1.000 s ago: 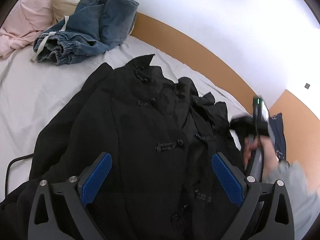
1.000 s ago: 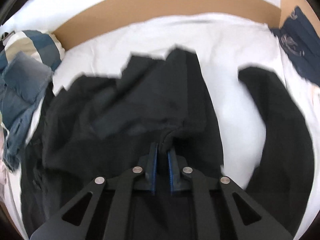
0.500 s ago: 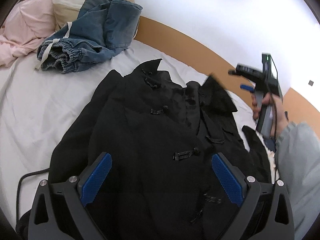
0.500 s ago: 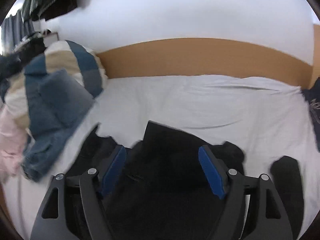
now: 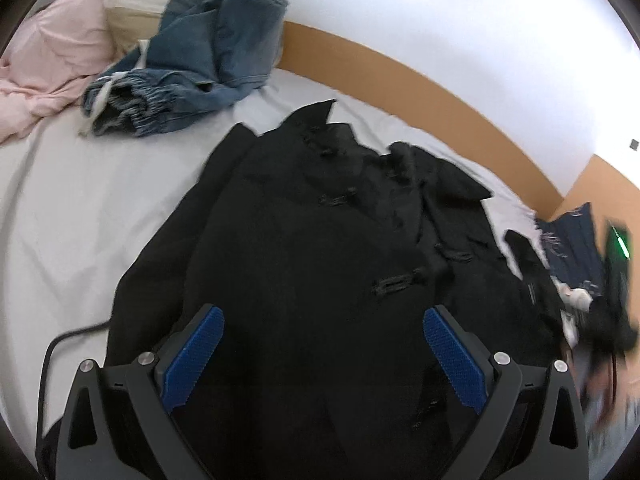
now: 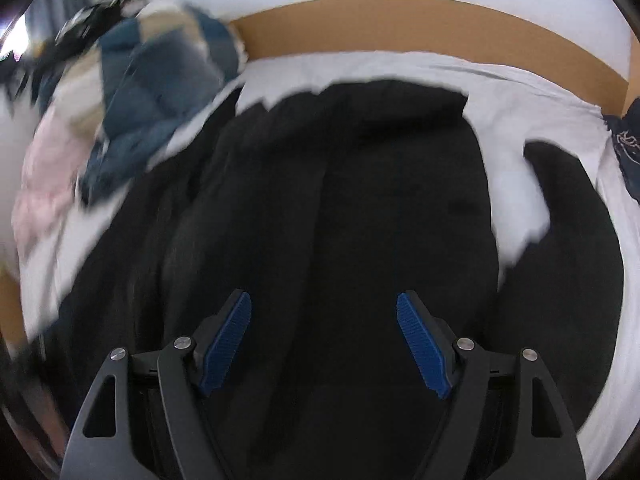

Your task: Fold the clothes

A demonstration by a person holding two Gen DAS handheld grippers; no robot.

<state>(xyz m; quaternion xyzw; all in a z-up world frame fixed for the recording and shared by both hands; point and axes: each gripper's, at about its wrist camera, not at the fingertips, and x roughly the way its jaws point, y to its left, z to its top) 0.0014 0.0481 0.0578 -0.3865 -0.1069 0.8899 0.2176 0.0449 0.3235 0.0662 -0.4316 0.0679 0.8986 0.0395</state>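
Note:
A black toggle-front coat (image 5: 320, 264) lies spread on the white bed sheet (image 5: 92, 200), collar toward the headboard. One sleeve (image 6: 568, 216) lies out to the right. My left gripper (image 5: 322, 344) hovers open over the coat's lower front, holding nothing. In the right wrist view the same coat (image 6: 360, 208) fills the middle, blurred by motion, and my right gripper (image 6: 324, 336) stands open above it with nothing between its blue pads. The right gripper's body shows as a dark blur (image 5: 612, 304) at the right edge of the left wrist view.
Blue jeans (image 5: 192, 76) are bunched at the back left beside a pink garment (image 5: 48, 68) and a striped pillow (image 5: 160, 4). A navy cloth (image 5: 572, 240) lies at the right by the wooden headboard (image 5: 420, 92). A black cable (image 5: 60, 344) runs over the sheet at left.
My right gripper let go of the coat fabric it pinched a second ago, rose, and has dropped low to the right, open. The left gripper stayed open and drew back slightly.

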